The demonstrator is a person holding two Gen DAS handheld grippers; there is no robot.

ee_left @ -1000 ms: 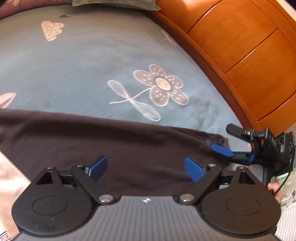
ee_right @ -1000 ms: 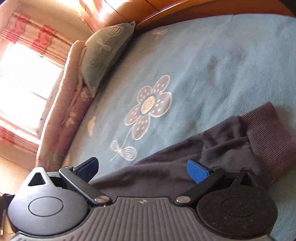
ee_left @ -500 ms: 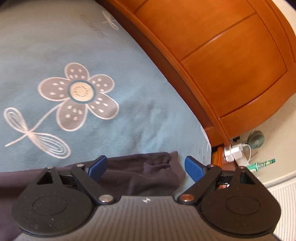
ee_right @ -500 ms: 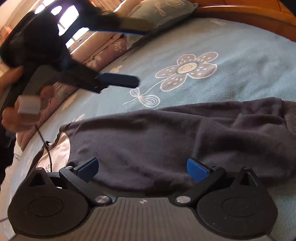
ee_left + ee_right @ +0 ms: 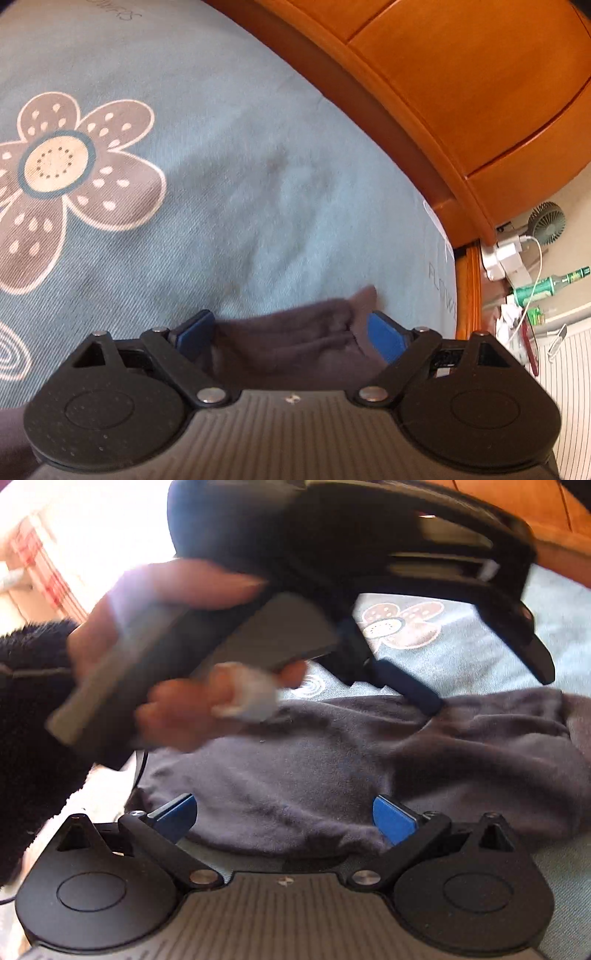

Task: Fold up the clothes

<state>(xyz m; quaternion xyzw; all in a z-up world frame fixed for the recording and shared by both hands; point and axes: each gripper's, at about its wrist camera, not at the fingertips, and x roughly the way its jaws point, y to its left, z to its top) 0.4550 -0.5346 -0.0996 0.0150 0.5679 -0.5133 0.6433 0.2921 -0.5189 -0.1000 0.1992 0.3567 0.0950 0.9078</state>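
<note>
A dark grey garment (image 5: 317,314) lies spread across the blue flowered bedsheet (image 5: 240,166). Its narrow end lies between the wide-apart blue pads (image 5: 384,339) of my left gripper (image 5: 289,336), close to the bed's right edge; the pads do not press it. In the right wrist view the garment (image 5: 295,768) runs across the frame, its near edge between the jaws of my open right gripper (image 5: 285,819). The left gripper (image 5: 491,690) hangs over the cloth's far side, with a hand (image 5: 177,635) around its handle.
An orange wooden bed board (image 5: 443,92) curves along the sheet's right side. Beyond it stand a small fan (image 5: 546,221), a white charger with cable (image 5: 509,254) and a green bottle (image 5: 543,284). A dark fuzzy sleeve (image 5: 29,709) fills the left of the right wrist view.
The left gripper travelled right along the garment to its end by the bed's edge and came lower. The right gripper's view rolled, and the hand with the left gripper now looms large in it.
</note>
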